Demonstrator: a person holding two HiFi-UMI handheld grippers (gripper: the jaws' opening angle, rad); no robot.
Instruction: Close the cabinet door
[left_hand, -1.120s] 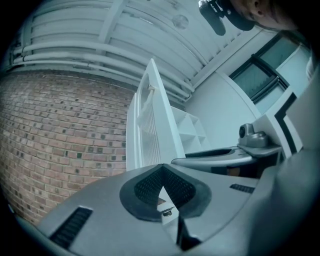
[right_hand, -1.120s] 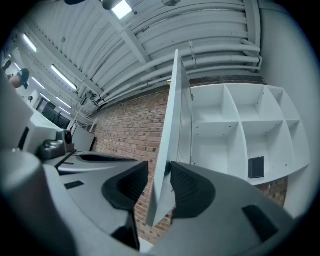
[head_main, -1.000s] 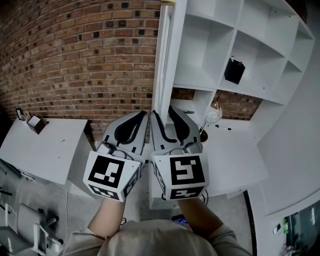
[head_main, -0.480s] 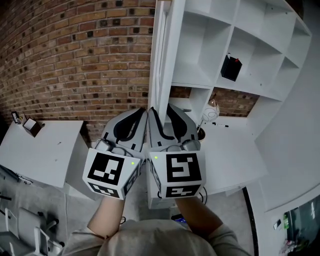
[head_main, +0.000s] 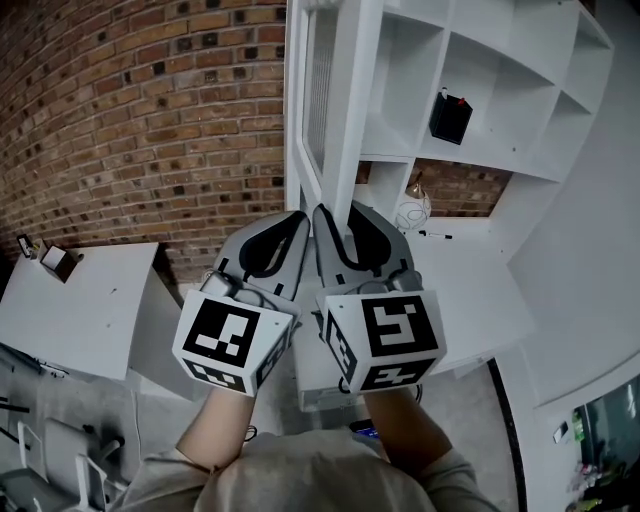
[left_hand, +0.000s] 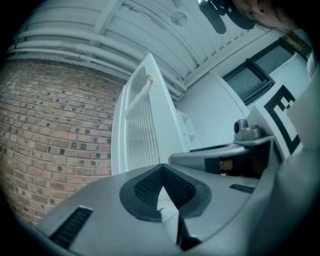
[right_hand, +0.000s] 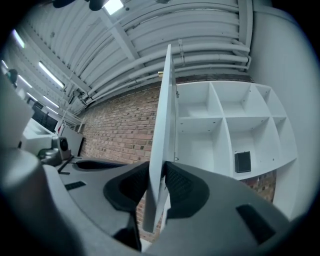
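Cabinet door (head_main: 338, 100) stands open, edge-on beside the white shelves (head_main: 480, 70). Jaws of the right gripper (head_main: 336, 212) have just been closing and pinch its free edge. Jaws of the left gripper (head_main: 297, 218) are together, empty. Grasping step; next, swing it shut.

Right gripper (head_main: 340, 212) – fingers (right_hand: 182, 187) have just been closing onto the cabinet door (head_main: 342, 110) edge – door swung, slatted face now showing.

An industrial-style workroom: bare brick wall (head_main: 150, 100), ribbed metal ceiling (right_hand: 150, 30) with pipes (right_hand: 210, 52), white desks (head_main: 80, 310), open white shelving (head_main: 480, 60).
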